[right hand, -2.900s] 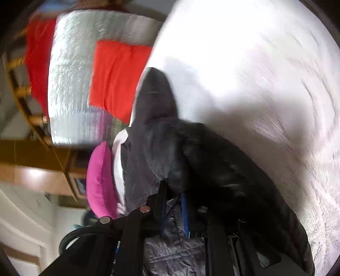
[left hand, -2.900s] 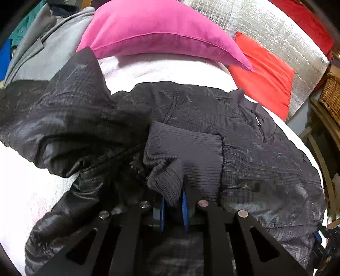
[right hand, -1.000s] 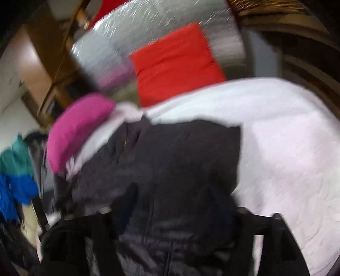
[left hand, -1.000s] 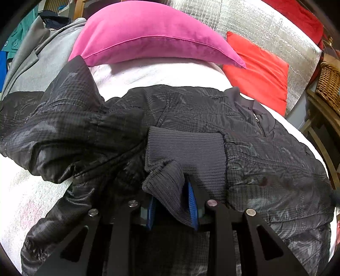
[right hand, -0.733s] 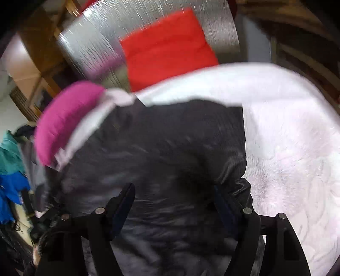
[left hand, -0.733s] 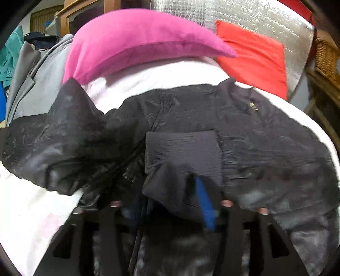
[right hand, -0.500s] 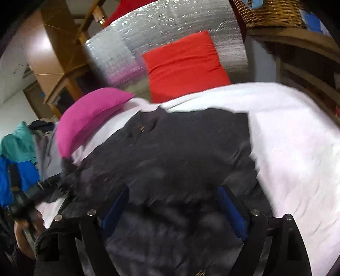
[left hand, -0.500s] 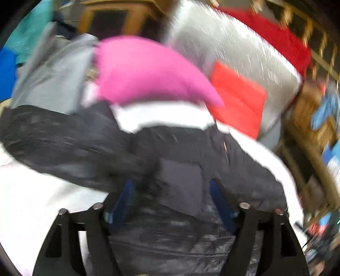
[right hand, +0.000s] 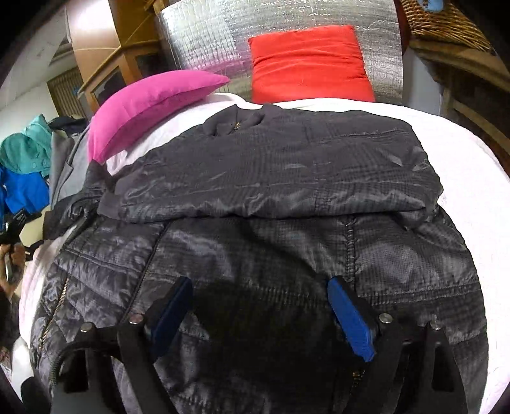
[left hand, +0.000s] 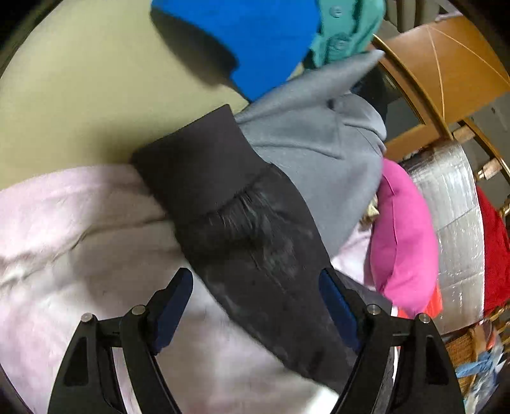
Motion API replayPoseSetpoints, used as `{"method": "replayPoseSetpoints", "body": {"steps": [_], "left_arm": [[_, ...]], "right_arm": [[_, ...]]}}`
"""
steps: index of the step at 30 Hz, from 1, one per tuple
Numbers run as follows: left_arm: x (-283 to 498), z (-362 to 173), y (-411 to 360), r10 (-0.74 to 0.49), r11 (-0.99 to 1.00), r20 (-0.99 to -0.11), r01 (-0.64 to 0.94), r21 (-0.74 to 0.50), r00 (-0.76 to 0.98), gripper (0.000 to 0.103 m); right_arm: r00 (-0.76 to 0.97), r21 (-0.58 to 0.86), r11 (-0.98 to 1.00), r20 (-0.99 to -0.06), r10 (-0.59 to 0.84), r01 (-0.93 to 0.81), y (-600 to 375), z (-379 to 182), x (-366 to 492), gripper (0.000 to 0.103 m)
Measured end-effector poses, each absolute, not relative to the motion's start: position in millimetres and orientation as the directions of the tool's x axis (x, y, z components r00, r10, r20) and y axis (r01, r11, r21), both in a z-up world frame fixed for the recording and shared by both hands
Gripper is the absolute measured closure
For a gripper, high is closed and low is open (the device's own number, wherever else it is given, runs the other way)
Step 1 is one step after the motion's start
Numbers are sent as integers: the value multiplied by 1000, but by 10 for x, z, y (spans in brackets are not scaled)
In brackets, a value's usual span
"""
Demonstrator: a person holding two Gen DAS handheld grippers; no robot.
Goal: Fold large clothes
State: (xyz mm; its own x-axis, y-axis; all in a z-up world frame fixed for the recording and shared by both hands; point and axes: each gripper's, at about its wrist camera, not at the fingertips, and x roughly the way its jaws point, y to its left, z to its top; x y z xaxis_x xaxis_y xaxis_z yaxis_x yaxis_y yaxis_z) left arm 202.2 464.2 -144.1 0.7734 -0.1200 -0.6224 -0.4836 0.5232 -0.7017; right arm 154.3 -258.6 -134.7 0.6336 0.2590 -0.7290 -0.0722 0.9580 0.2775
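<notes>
Now, biggest first: the bed under its pale pink fleece blanket fills both views, and on it lies the black quilted jacket, spread across the middle of my right wrist view with one sleeve folded flat over its upper half. A silver quilted panel stands at twelve o'clock beyond it, with an orange-red cushion leaning against it and a magenta pillow at about ten o'clock, just beside the jacket's collar.

In my left wrist view the jacket's other sleeve runs from five o'clock up toward eleven, its knit cuff lying over the blanket's edge. A grey garment touches the sleeve at one o'clock, with blue and teal clothing above it.

My left gripper has its fingers spread wide on either side of the sleeve, gripping nothing. My right gripper likewise hangs over the jacket's lower body with fingers wide apart, holding nothing.
</notes>
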Motion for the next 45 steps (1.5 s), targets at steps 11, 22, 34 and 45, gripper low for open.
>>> {"method": "replayPoseSetpoints", "body": {"steps": [11, 22, 34, 45], "left_arm": [[2310, -1728, 4823, -96, 449, -653, -553, -702, 751, 36], [2469, -1052, 4382, 139, 680, -739, -606, -412, 659, 91], [2312, 743, 2390, 199, 947, -440, -288, -144, 876, 93], [2602, 686, -63, -86, 996, -490, 61, -68, 867, 93]], "right_arm": [[629, 260, 962, -734, 255, -85, -2503, -1376, 1570, 7], [635, 293, 953, -722, 276, -81, -2530, -1379, 1569, 6], [647, 387, 918, -679, 347, -87, -2662, -1375, 1553, 6], [673, 560, 822, -571, 470, -99, -2903, -1418, 1515, 6]]}}
